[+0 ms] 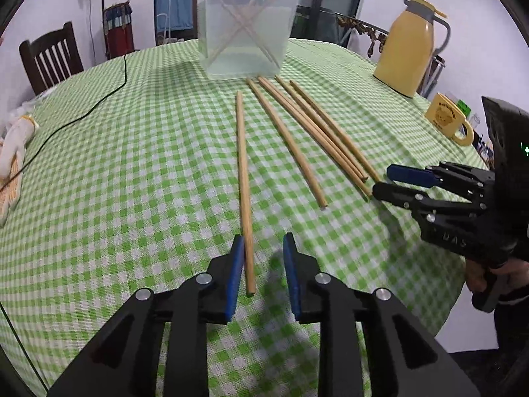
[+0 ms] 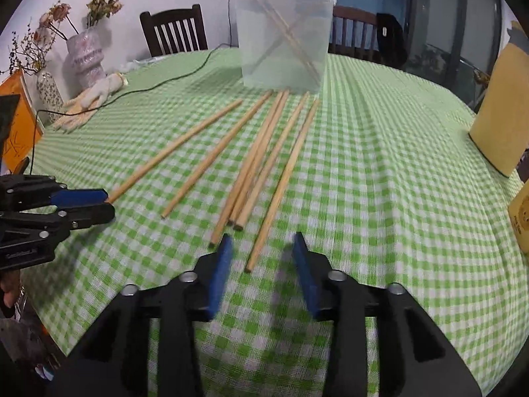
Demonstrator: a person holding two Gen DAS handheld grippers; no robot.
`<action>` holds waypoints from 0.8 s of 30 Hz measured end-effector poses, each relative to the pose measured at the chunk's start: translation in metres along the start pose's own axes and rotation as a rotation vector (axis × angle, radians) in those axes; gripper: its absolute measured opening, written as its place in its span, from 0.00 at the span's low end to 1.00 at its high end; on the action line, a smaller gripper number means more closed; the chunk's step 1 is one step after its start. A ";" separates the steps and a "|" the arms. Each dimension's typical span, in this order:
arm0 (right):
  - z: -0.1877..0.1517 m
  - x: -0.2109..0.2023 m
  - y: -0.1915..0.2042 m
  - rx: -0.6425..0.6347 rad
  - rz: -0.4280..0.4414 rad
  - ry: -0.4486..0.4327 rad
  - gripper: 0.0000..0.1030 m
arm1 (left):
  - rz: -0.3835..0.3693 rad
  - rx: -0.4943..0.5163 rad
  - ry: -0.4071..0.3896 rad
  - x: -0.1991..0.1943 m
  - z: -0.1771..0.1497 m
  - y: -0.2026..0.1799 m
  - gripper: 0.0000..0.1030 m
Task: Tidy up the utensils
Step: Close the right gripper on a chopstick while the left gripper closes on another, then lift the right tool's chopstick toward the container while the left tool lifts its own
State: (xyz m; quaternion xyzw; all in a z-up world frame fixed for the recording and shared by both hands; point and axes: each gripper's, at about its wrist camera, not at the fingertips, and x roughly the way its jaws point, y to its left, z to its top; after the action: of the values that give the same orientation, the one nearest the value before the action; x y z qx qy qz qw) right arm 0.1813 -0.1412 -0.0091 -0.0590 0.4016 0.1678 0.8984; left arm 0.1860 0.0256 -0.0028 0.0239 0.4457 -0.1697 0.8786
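Bench point(image 1: 99, 172) covered in green-and-white check cloth. Six wooden chopsticks lie loose on it, fanned out in front of a clear plastic tub point(image 1: 248, 26) standing at the far side; a few more sticks lean crossed inside the tub.

Left gripper point(image 1: 263, 264): jaws open, low over the cloth. The near end of the leftmost chopstick point(image 1: 243, 178) runs between its fingers, close against the left blue pad point(image 1: 235, 274); the right pad stands clear of it. Not clamped.

Right gripper point(image 2: 261, 258): jaws wide open, holding nothing. The near tip of the rightmost chopstick point(image 2: 284, 178) lies just ahead of the gap between its fingers. The other four chopsticks point(image 2: 254, 158) lie between those two, three of them bunched together at their near ends.

Yellow thermos jug point(image 1: 410, 43) and yellow mug point(image 1: 446, 115) stand toward the right edge of the bench. White glove point(image 1: 13, 145) and a black cable point(image 1: 82, 112) toward the left edge.
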 end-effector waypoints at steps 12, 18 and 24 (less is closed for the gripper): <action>-0.005 -0.007 -0.017 0.033 -0.064 -0.001 0.05 | 0.040 -0.027 -0.012 0.003 0.004 0.007 0.03; -0.003 -0.024 -0.022 0.030 -0.078 -0.038 0.04 | 0.058 -0.012 -0.071 -0.019 0.011 0.006 0.02; 0.002 -0.045 -0.024 0.023 -0.088 -0.096 0.04 | 0.070 0.003 -0.144 -0.053 0.022 0.001 0.02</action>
State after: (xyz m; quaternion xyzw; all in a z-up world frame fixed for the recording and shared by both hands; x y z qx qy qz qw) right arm 0.1629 -0.1743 0.0249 -0.0582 0.3570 0.1263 0.9237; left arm 0.1744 0.0365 0.0518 0.0285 0.3797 -0.1407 0.9139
